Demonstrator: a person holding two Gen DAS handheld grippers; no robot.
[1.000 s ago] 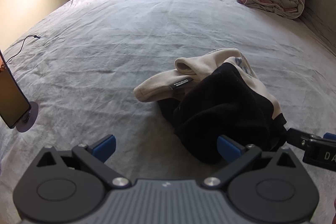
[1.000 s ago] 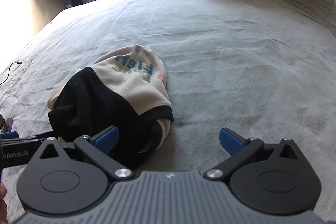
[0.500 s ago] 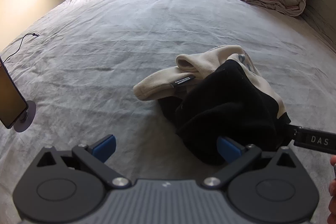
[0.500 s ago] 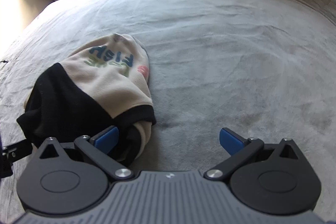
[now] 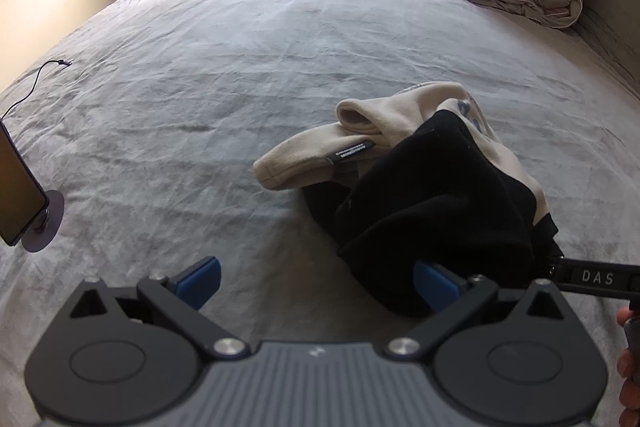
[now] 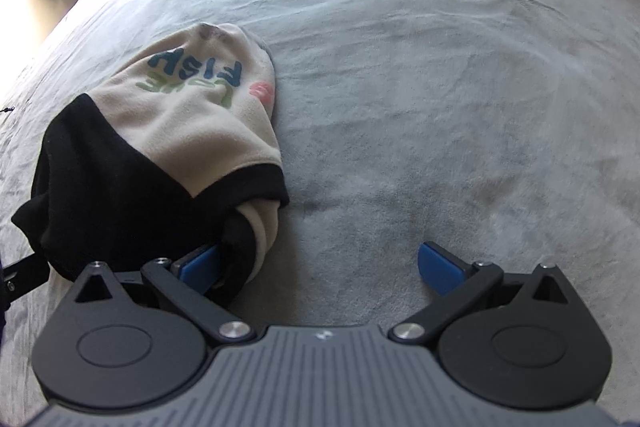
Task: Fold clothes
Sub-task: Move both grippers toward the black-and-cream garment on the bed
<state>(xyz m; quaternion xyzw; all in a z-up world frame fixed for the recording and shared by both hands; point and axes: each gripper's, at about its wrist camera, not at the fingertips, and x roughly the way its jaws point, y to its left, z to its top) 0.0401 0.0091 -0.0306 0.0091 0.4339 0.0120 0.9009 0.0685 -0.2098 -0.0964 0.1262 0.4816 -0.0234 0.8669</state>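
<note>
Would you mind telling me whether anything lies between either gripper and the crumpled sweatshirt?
Nothing visible does. The sweatshirt lies bunched on the grey bedspread, right at the open left gripper and open right gripper. The phone on its stand and the cable sit off to the left.

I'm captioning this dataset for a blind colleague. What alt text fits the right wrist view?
A crumpled cream-and-black sweatshirt with upside-down "FISH" lettering lies on a grey bed cover, left of centre. The open right gripper sits low beside it, its left blue fingertip at the garment's near edge.
</note>
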